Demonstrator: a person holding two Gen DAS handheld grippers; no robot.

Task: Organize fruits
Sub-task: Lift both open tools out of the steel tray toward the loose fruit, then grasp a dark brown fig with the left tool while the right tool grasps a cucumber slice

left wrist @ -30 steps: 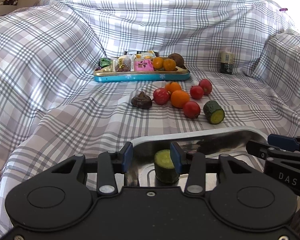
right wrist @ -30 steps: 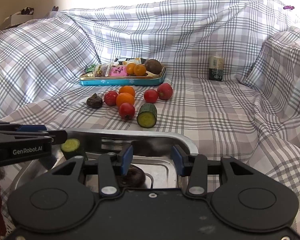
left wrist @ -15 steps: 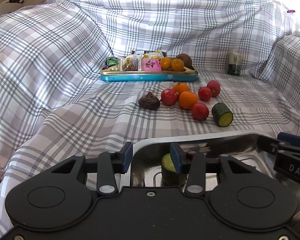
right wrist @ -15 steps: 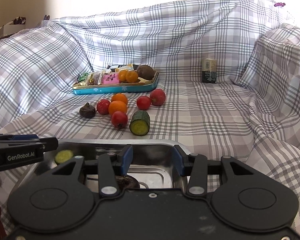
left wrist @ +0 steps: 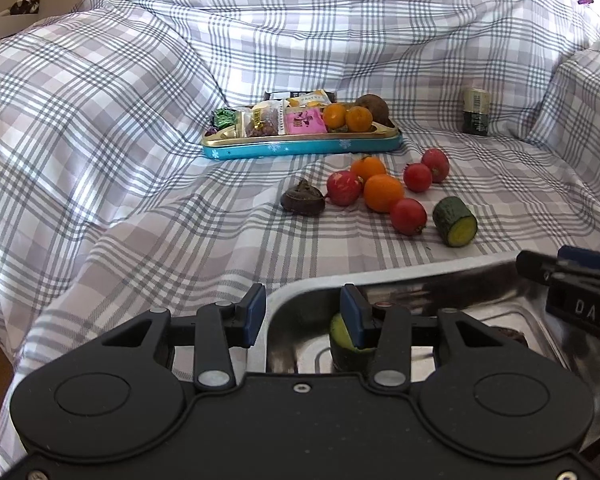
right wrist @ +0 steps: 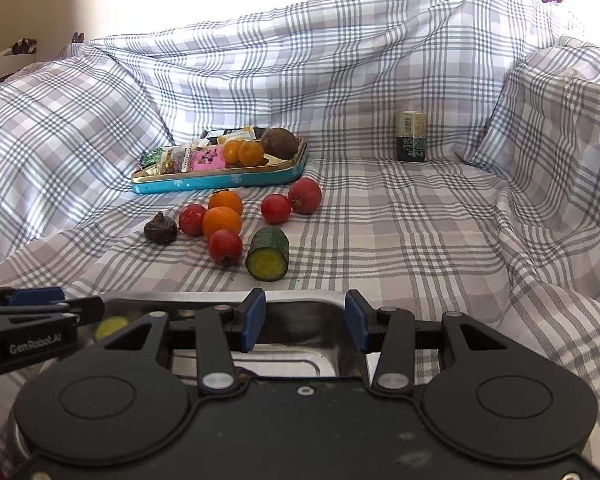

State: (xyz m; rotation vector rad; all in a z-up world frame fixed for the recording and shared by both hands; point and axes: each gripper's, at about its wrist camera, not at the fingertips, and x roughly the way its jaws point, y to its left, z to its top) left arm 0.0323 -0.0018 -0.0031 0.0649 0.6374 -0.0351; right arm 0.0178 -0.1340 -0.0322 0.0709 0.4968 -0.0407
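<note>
Left hand-held gripper (left wrist: 302, 312) has jaws apart, nothing clamped, hovering over the left rim of the steel tray (left wrist: 404, 276); a cucumber stub (left wrist: 342, 346) stands upright in the tray, cut face up, just behind the right pad, contact unclear. Right hand-held gripper (right wrist: 306, 320) also has jaws apart and empty, above the tray's far right corner. Left view alone shows the stub's side and a dark lump at the tray's 3 o'clock edge; right view shows only the stub's pale top (right wrist: 110, 325) beside the other gripper's finger, plus a dark item nearly hidden under its own body. On the plaid sheet (right wrist: 420, 248), at 12 o'clock from the tray: loose cucumber piece (right wrist: 268, 254) lying on its side, long axis running 12 to 6, cut end toward camera; tomatoes (right wrist: 225, 246), oranges (right wrist: 222, 221), dark beet (right wrist: 161, 229). Blue tin (right wrist: 220, 179) of snacks behind them, can (right wrist: 410, 136) at 1 o'clock.
</note>
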